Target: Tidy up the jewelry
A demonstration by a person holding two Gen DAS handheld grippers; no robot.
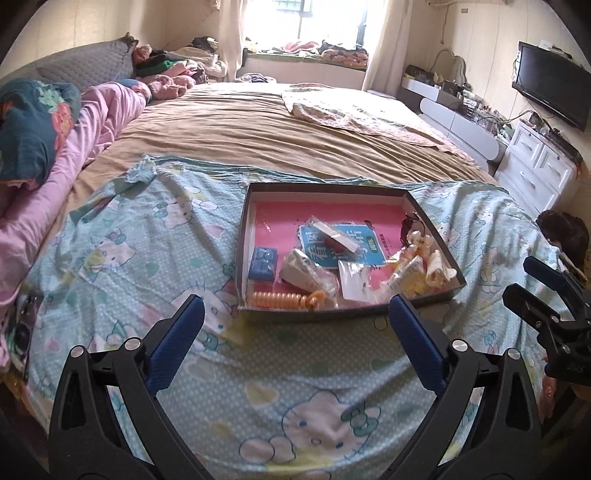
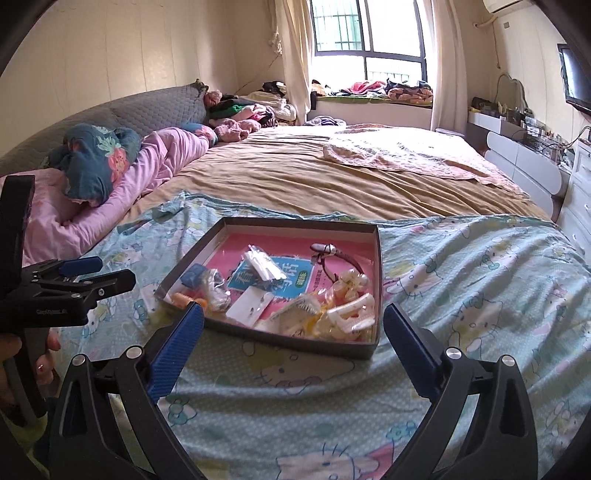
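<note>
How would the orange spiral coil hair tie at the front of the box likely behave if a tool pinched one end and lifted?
The orange spiral coil hair tie looks like springy plastic, so it would probably stretch and dangle rather than stay stiff. It seems light for its size. Its rounded, glossy turns may slip between the pads, and since it lies against the dark shallow cardboard box wall, it could drag there.

A home bedroom: a wide bed (image 2: 295,173) fills the middle, with a quilted headboard (image 2: 122,110) and pillows (image 2: 96,162) at left. Far off, a curtained window (image 2: 365,33) over heaped clothes (image 2: 258,107). At right, a wall TV (image 1: 550,88) above white drawers (image 1: 535,170).
</note>
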